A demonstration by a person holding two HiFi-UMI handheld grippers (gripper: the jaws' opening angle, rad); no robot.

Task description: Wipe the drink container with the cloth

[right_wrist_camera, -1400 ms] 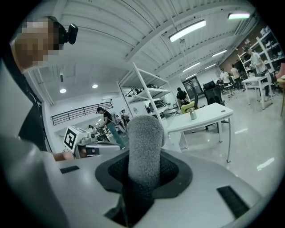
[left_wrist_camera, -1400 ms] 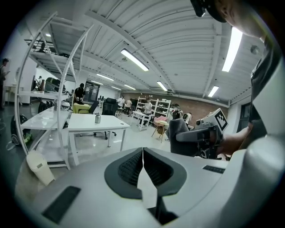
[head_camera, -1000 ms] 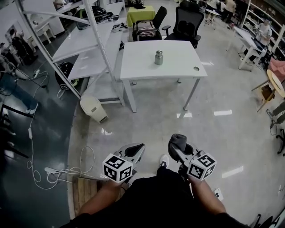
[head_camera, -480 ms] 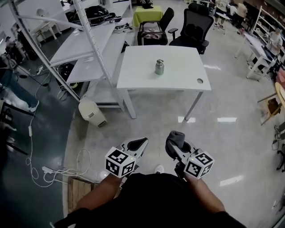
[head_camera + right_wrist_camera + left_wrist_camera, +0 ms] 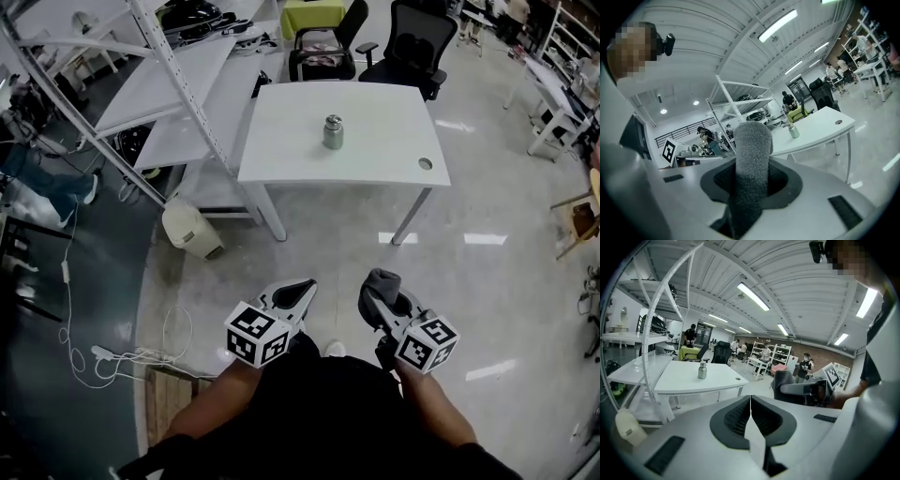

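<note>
Left tongs (image 5: 298,289) sit clenched and empty at lower centre of the head view. The right tongs (image 5: 377,296) just beside them grasp a grey fuzzy cloth (image 5: 380,277). The small metal drink container (image 5: 333,131) stands upright on the white bench (image 5: 375,155) in the upper middle, well apart from both. In the left gripper view the jaws meet with nothing between them, and the container shows left of centre. In the right gripper view the cloth rises between the jaws at centre, with the container to its right on the bench.
</note>
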